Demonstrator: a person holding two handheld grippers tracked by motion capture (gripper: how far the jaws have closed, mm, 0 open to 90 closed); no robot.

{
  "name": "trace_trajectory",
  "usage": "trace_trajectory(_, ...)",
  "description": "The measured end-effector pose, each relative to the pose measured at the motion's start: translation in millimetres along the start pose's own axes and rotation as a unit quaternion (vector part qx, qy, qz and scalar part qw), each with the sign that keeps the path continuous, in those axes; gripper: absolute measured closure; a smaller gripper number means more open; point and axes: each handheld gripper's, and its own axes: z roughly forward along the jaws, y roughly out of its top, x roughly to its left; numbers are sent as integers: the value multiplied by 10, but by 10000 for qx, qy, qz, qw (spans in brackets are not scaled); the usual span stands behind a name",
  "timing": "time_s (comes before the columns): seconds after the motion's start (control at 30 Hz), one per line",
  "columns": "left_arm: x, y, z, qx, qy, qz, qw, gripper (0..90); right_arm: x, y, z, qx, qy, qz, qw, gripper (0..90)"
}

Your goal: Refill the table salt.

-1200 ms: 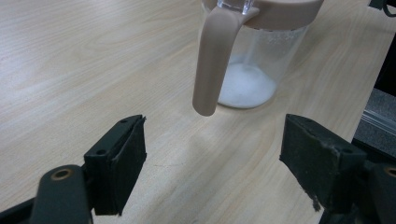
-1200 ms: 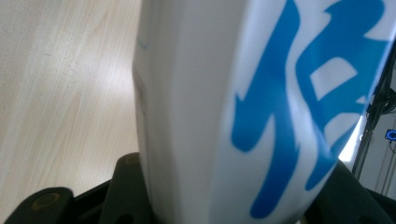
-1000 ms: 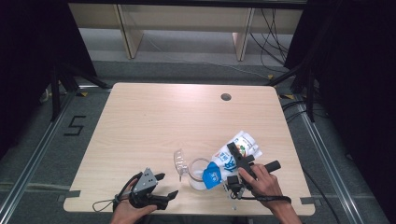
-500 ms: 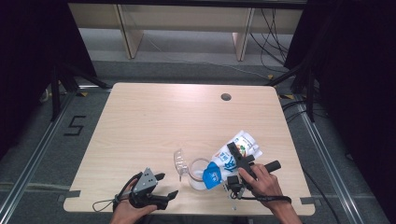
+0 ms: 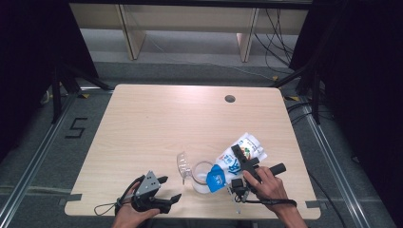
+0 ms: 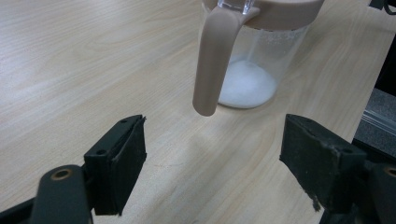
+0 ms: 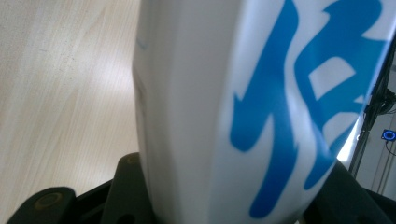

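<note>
While the right gripper (image 5: 237, 164) clamps the tilted white-and-blue bag (image 5: 237, 159) at lower right of the high view, its mouth sits over the clear jar (image 5: 202, 176). Left gripper (image 5: 164, 192), lower left, stands released. Left gripper view: jar (image 6: 252, 70) upper centre, white powder inside. Right gripper view: bag (image 7: 243, 107) between the jaws.

One bag (image 5: 237, 159), one jar (image 5: 202, 176), one lid (image 5: 182, 164), two tongs.

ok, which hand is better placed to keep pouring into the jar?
Right. Its claw is clamped on the white-and-blue plastic bag, tipped over the clear jar with white powder. The left claw sits open beside the jar, holding nothing.
</note>
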Motion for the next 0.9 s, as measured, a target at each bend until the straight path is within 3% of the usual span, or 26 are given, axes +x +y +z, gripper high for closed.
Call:
trace_trajectory(0.03, 8, 1, -5, 50, 19, 61, 10000, 218, 0, 0, 0, 1, -1, -5, 10000, 558)
trace_trajectory(0.1, -16, -1, 8, -80, -43, -91, 9999, 218, -4, 1, 4, -13, -12, -53, 10000, 560)
trace_trajectory(0.2, 8, 1, -4, 49, 17, 59, 10000, 218, -27, 6, 9, -40, -25, -192, 9998, 562)
trace_trajectory(0.27, -15, -1, 8, -82, -40, -87, 9999, 218, 1, 0, 2, 16, -10, -66, 10000, 563)
trace_trajectory(0.37, -16, -1, 8, -84, -34, -89, 9999, 218, -3, 1, 3, 8, -14, -83, 10000, 565)
trace_trajectory(0.4, -15, -1, 7, -79, -41, -85, 9999, 218, -25, 3, 7, -39, -40, -224, 9997, 566)
trace_trajectory(0.47, -3, 4, 2, -65, -40, 37, 10000, 218, -27, 5, 10, -33, -38, -184, 9998, 567)
trace_trajectory(0.57, -15, 0, 7, -77, -36, -75, 9999, 218, -10, 1, 8, -11, -33, -94, 9999, 568)
trace_trajectory(0.67, -2, 4, 1, -65, -30, 39, 10000, 218, -49, 8, 19, -104, -77, -359, 9993, 570)
trace_trajectory(0.7, -13, -1, 5, -69, -30, -71, 9999, 218, -47, 7, 18, -99, -77, -347, 9993, 570)
trace_trajectory(0.77, -10, 1, 3, -63, -42, -40, 10000, 218, -25, 4, 10, -25, -39, -184, 9998, 572)
trace_trajectory(0.9, -8, 2, 1, -66, -25, -17, 10000, 218, -25, 4, 9, -25, -39, -172, 9998, 577)
